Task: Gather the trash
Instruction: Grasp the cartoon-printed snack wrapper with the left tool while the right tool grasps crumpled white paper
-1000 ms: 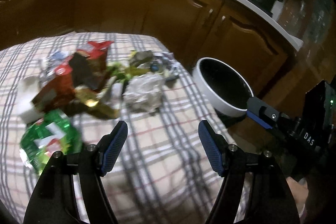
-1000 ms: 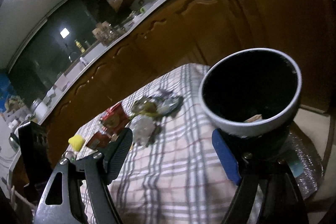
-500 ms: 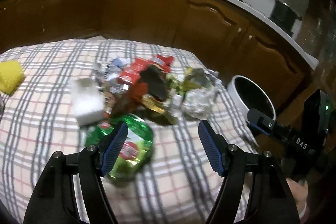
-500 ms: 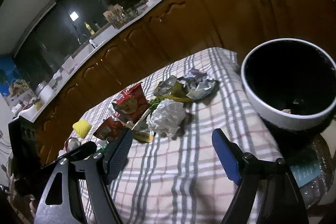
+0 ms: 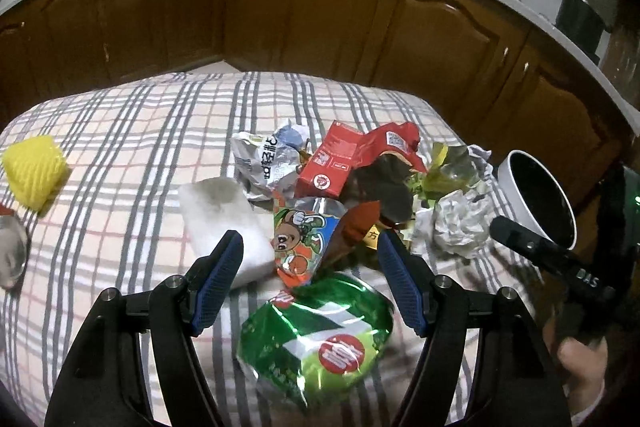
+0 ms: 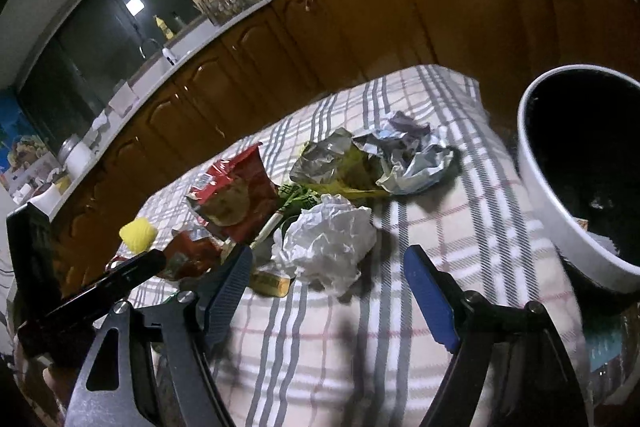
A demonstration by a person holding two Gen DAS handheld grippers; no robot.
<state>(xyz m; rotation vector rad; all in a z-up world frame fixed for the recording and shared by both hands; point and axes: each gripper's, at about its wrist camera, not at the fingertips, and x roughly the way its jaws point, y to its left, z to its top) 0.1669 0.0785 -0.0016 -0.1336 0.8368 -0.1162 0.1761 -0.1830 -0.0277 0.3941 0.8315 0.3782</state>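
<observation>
Both hand-held grippers, left [image 5: 310, 279] and right [image 6: 328, 293], hang spread and empty; the bin [image 6: 560, 211] is cut off at the counter's [image 6: 420, 227] right edge, contents dark.

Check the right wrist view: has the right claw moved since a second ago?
Yes. The right claw, open and empty, has swung left, away from the white bin, which now sits at the frame's right edge; the crumpled white paper now lies ahead.

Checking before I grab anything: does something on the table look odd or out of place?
Only the expected mess: wrappers and crumpled paper heaped mid-tablecloth. A yellow foam net lies apart at the left. The bin beside the table stands upright.
</observation>
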